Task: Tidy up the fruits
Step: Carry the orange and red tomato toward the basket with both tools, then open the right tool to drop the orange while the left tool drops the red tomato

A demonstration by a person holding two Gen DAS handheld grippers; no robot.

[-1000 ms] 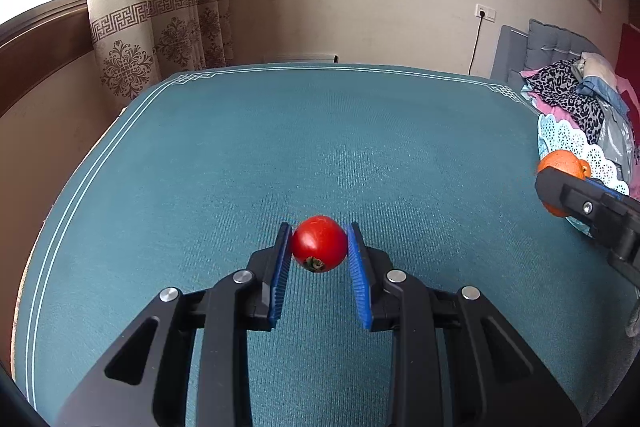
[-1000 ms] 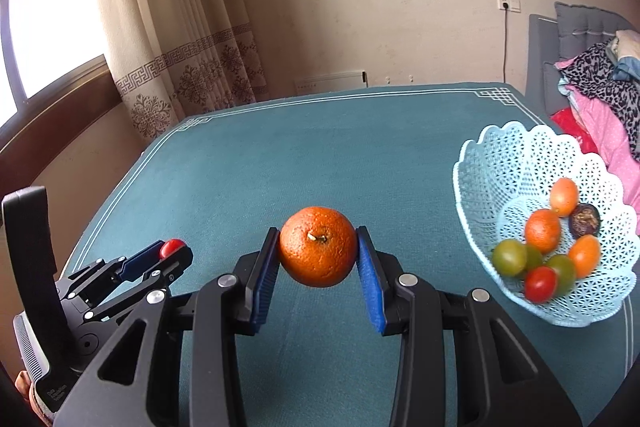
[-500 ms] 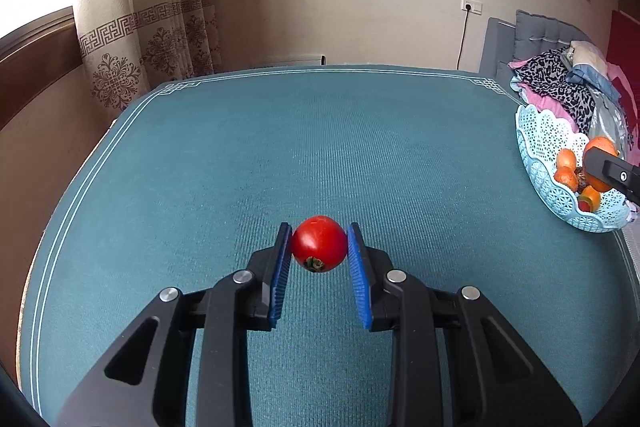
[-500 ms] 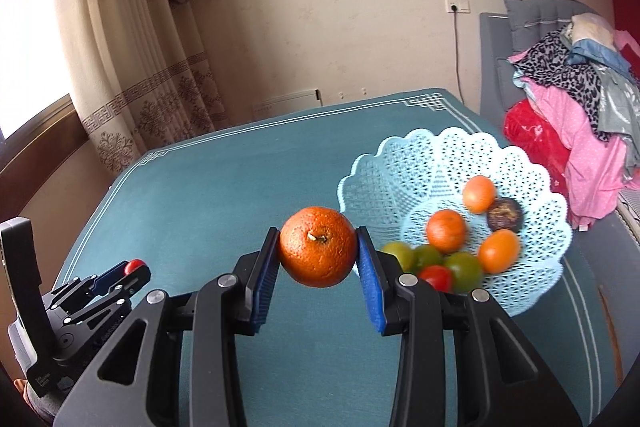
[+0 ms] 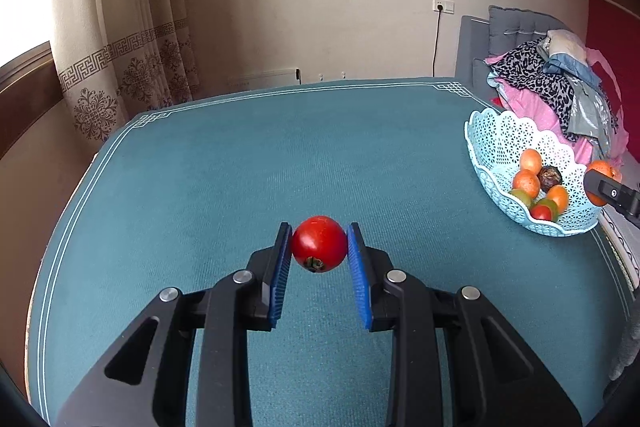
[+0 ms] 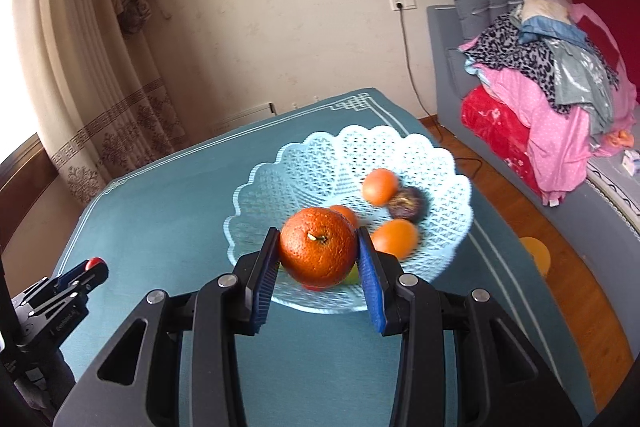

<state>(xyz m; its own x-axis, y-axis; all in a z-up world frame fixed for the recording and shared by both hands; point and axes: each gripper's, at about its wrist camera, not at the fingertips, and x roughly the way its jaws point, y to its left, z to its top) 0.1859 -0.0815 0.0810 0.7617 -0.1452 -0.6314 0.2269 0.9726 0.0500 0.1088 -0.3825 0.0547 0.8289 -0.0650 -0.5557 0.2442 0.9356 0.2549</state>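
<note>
You're mid-delivery here, both grippers loaded. The big teal table [image 5: 240,167] is otherwise bare apart from the lacy blue basket [image 6: 280,183] near its right edge, which already has a handful of small fruits in it, orange, green, red and one dark one.

Your right gripper [image 6: 318,255] looks closest to done: its blue pads pinch the orange [image 6: 318,253] on both sides, stem facing the camera, and it hangs over the near part of the basket, tilted down a bit. My guess for the next move is lower it toward a free spot in the bowl and let the fingers spread gently so it doesn't knock the others.

Your left gripper [image 5: 319,247] is well apart from the basket, held above the table's middle, squeezing the tomato [image 5: 319,243] between its pads. It'll need to swing right afterwards.
</note>
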